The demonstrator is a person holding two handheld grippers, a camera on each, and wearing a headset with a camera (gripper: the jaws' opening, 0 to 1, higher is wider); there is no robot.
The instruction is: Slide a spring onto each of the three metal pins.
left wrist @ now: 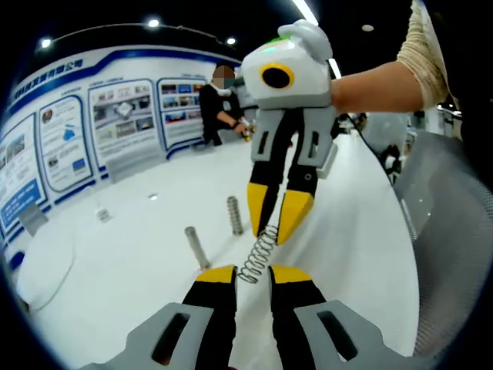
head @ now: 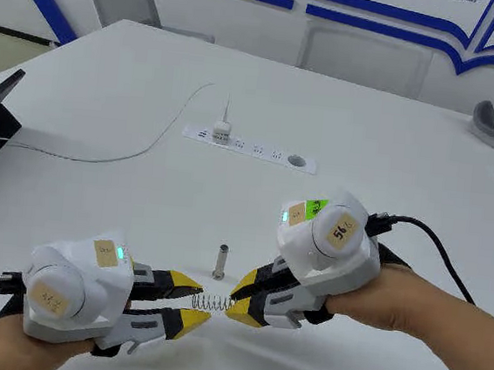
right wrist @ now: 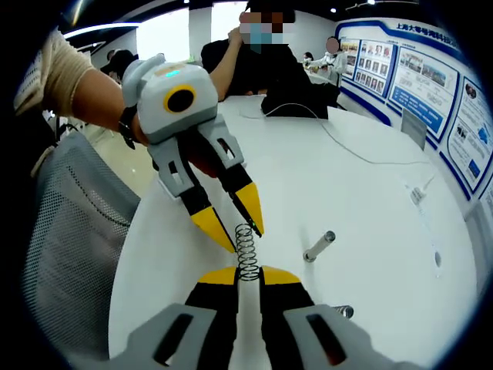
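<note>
A: While the left gripper (head: 204,304) and the right gripper (head: 233,306) face tip to tip, where is the spring (head: 214,302)?

B: Spanning the gap between them. Right fingers (head: 246,311) pinched narrow on one end of the coil. Left fingers (head: 183,281) parted, clear gap. The other end sits just inside it, contact not discernible.

A: Pins?

B: One bare metal pin (head: 220,261) upright on the white surface (head: 142,184), just beyond the fingertips, apart from the spring. Left gripper view: a second pin (left wrist: 234,214) just beside the right fingers, ribbed like a coil.
</note>
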